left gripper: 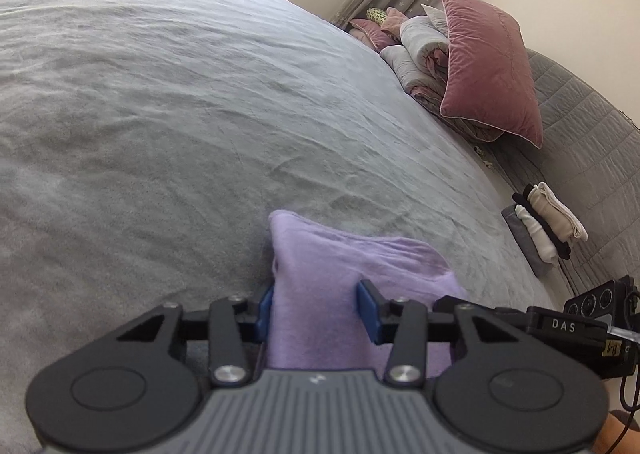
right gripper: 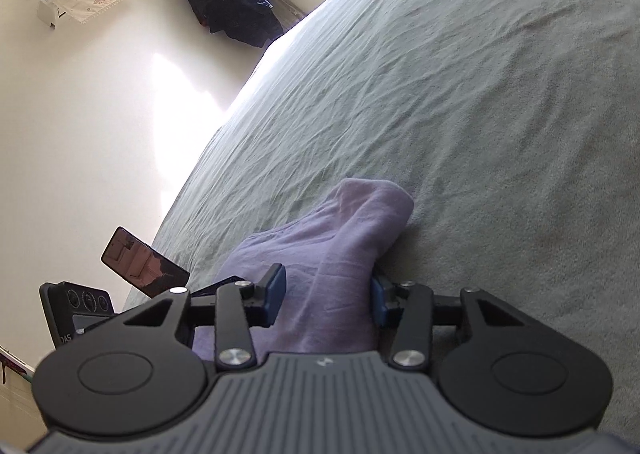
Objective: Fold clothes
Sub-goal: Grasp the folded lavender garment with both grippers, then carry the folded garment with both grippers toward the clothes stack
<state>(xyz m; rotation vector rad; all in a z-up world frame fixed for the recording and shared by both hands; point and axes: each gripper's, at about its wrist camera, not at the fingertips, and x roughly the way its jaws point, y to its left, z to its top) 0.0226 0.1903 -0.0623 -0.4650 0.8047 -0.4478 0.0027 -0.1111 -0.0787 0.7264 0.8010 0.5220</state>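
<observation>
Presently noted: lilac garment (left gripper: 320, 278) bunched on the grey bedspread (left gripper: 160, 113), one fold pinched between the blue pads of the left gripper (left gripper: 316, 308), jaws closed on the cloth. Likewise observed from the right wrist: right gripper (right gripper: 328, 300) clamped on another raised fold of that garment (right gripper: 344, 254), pads pressing both sides. Also recorded: pink pillow (left gripper: 488, 61) and folded clothes stack (left gripper: 544, 225) well apart, at the far side of the bed
</observation>
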